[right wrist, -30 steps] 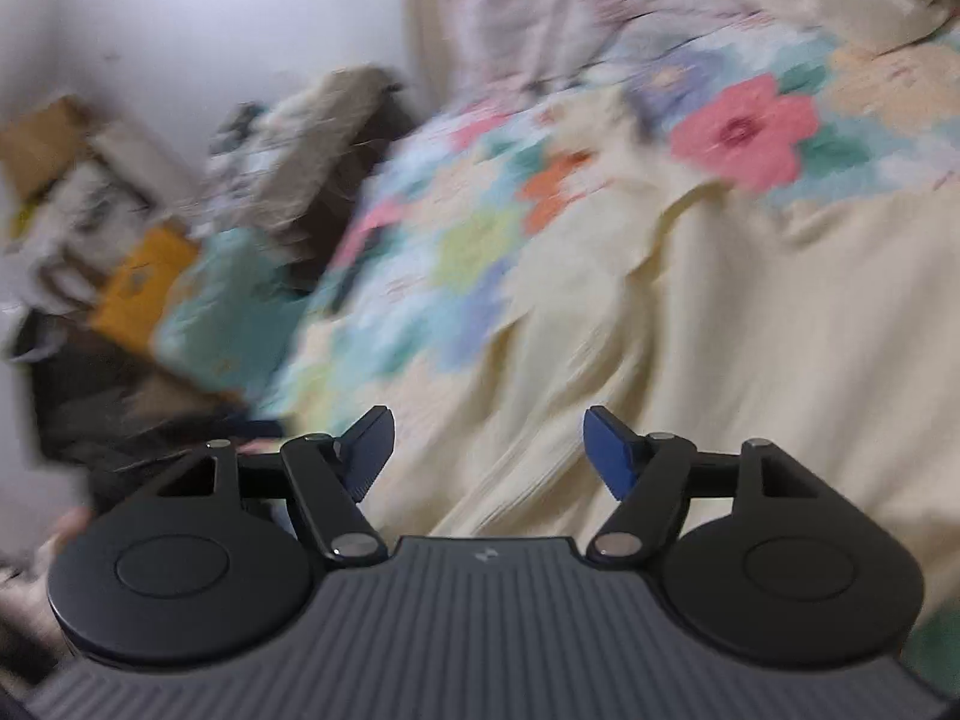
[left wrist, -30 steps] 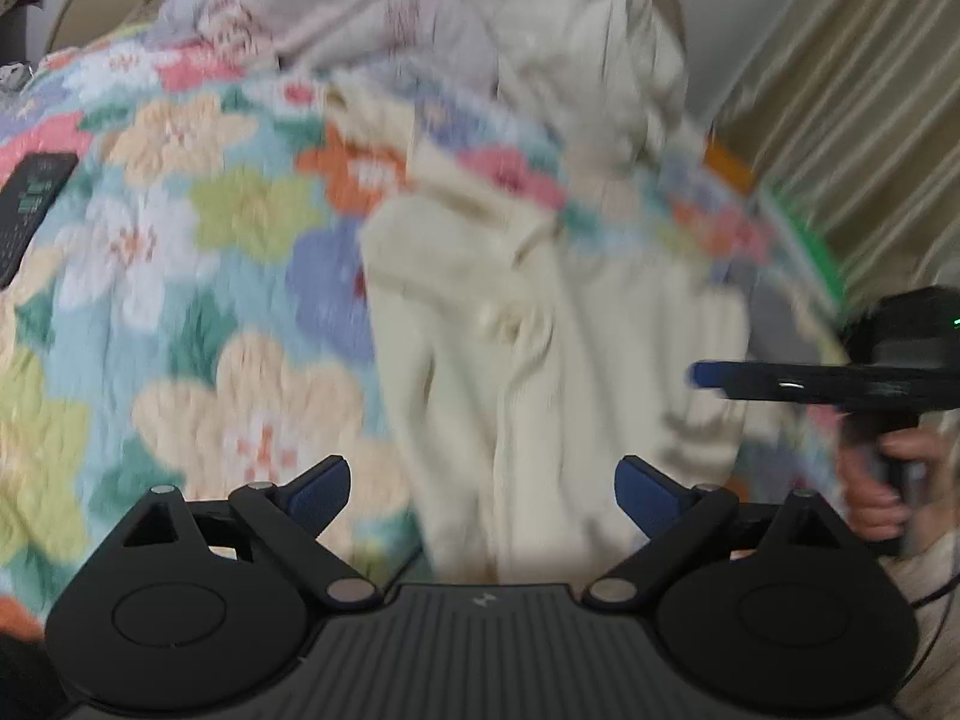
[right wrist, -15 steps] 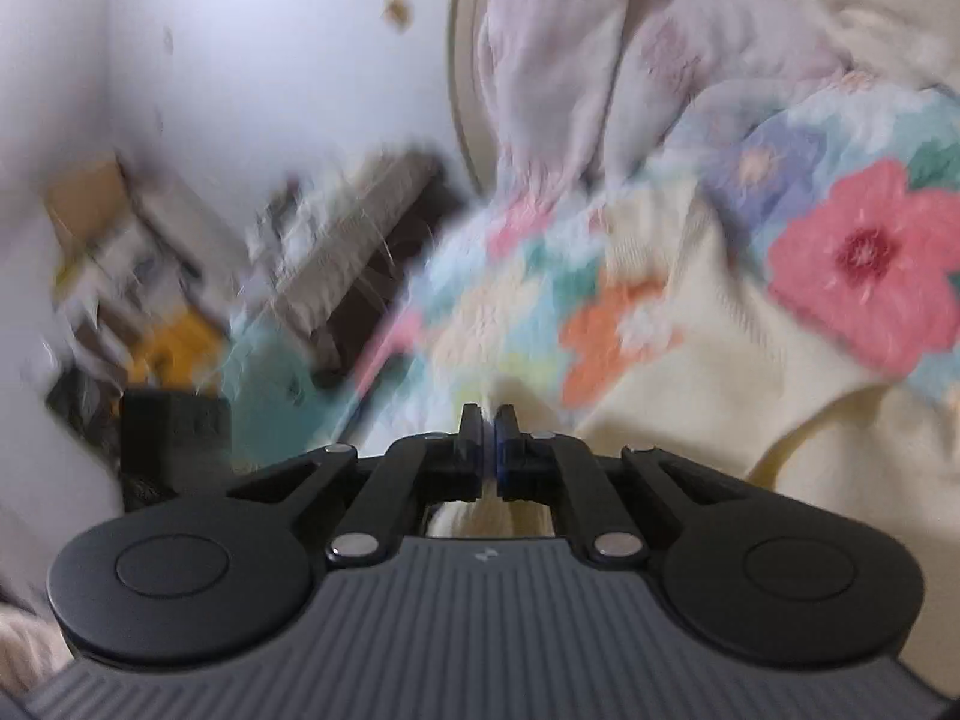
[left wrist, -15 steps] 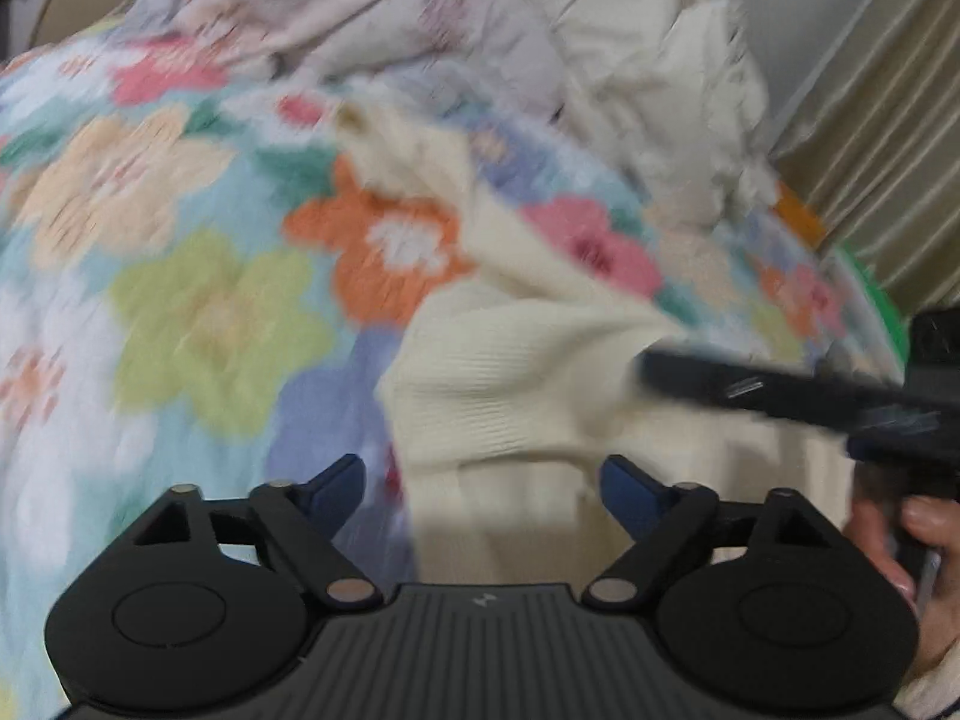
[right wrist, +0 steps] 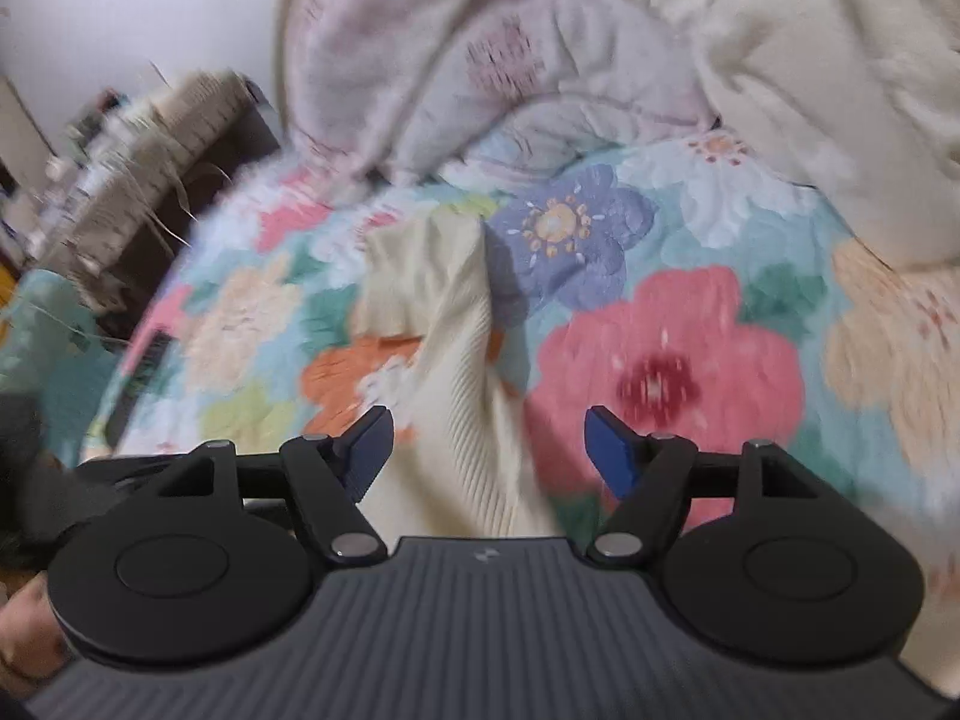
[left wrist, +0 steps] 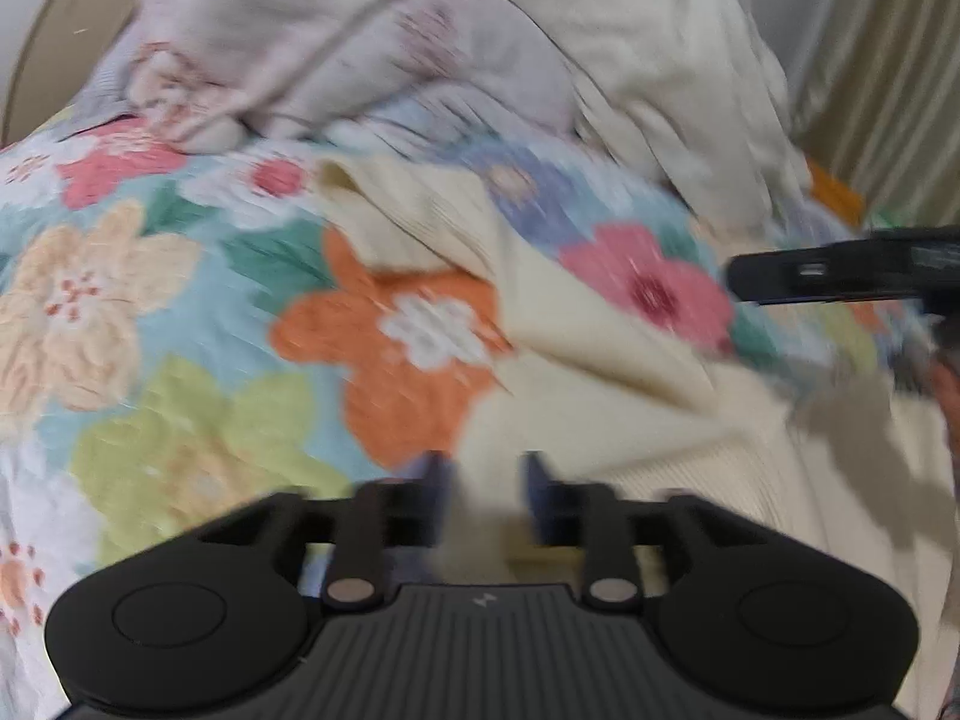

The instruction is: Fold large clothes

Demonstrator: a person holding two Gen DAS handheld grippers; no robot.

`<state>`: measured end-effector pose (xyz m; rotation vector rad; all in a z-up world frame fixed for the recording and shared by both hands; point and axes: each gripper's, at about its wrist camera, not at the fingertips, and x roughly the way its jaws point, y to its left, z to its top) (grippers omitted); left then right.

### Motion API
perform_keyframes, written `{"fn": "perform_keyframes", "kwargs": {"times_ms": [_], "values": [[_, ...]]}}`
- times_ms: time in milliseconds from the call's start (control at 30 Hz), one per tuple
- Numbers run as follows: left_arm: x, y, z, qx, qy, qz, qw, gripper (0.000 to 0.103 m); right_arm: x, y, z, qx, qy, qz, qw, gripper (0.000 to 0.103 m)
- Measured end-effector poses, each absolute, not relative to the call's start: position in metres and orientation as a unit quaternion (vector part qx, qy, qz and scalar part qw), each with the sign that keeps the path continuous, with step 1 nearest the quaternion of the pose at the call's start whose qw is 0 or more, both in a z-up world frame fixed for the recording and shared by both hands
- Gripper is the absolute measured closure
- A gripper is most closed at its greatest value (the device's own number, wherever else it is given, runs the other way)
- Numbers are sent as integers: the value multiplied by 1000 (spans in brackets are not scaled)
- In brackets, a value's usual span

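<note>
A cream ribbed sweater (left wrist: 600,360) lies spread on a floral quilt, one sleeve stretching away toward the pillows. My left gripper (left wrist: 485,480) is low over the sweater's near edge, its fingers drawn close with cream cloth pinched between them; the view is blurred. In the right wrist view the sleeve (right wrist: 456,420) runs up between the fingers of my right gripper (right wrist: 489,438), which stands open and holds nothing. The right gripper's black body (left wrist: 840,270) shows at the right edge of the left wrist view, above the sweater.
The floral quilt (left wrist: 180,300) covers the bed. Pale pink pillows (left wrist: 300,30) and a cream blanket (left wrist: 660,60) pile at the head. A dark remote (right wrist: 138,378) lies near the quilt's left edge. A cluttered bedside stand (right wrist: 150,180) is beyond, and striped curtains (left wrist: 888,90) hang at right.
My left gripper went from wide open to nearly closed on the sweater's edge and moved forward. My right gripper, shut half a second ago, has opened over the sleeve.
</note>
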<state>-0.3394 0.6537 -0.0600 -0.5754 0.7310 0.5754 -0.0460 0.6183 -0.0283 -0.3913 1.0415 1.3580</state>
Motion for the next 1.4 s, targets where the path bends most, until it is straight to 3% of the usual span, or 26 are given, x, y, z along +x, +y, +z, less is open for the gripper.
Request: {"fn": "perform_keyframes", "kwargs": {"times_ms": [133, 200, 233, 267, 300, 400, 500, 633, 667, 800, 900, 1033, 1167, 1267, 1333, 1367, 1400], "values": [[-355, 677, -65, -313, 324, 277, 849, 46, -47, 687, -58, -193, 517, 570, 609, 33], [-359, 683, -68, -326, 320, 276, 846, 45, -54, 709, -71, -215, 510, 560, 616, 36], [-360, 685, -70, -331, 319, 276, 844, 45, -56, 715, -76, -223, 503, 556, 622, 43], [-362, 688, -72, -337, 318, 275, 842, 45, -58, 719, -79, -226, 501, 557, 622, 82], [-364, 690, -72, -343, 316, 274, 841, 45, -59, 720, -79, -223, 502, 560, 620, 93], [-367, 692, -69, -336, 312, 281, 843, 45, -61, 698, -52, -144, 472, 603, 627, 93], [-371, 692, -64, -332, 304, 292, 844, 45, -81, 640, 4, -83, 372, 674, 633, 93], [-389, 697, -53, -358, 272, 311, 837, 40, -130, 527, 38, -146, 316, 750, 563, 90], [-393, 698, -51, -363, 265, 316, 836, 35, -145, 504, 29, -194, 319, 751, 544, 88], [-403, 703, -47, -387, 256, 316, 828, 29, -181, 433, -20, -326, 367, 699, 519, 62], [-395, 698, -48, -405, 272, 283, 826, 25, -162, 404, -37, -261, 447, 669, 534, 59], [-377, 682, -52, -382, 300, 271, 831, 13, -155, 422, -16, -176, 450, 663, 571, 50], [-367, 673, -54, -350, 318, 271, 839, 13, -173, 487, -6, -158, 439, 656, 593, 43], [-371, 676, -62, -354, 309, 280, 837, 13, -167, 544, -31, -141, 505, 603, 602, 44], [-375, 681, -66, -361, 303, 290, 833, 15, -159, 575, -51, -145, 550, 551, 610, 52], [-376, 682, -67, -362, 302, 294, 831, 18, -151, 589, -60, -139, 575, 528, 610, 85], [-376, 685, -67, -361, 303, 300, 830, 18, -144, 598, -63, -125, 587, 526, 603, 97]]}}
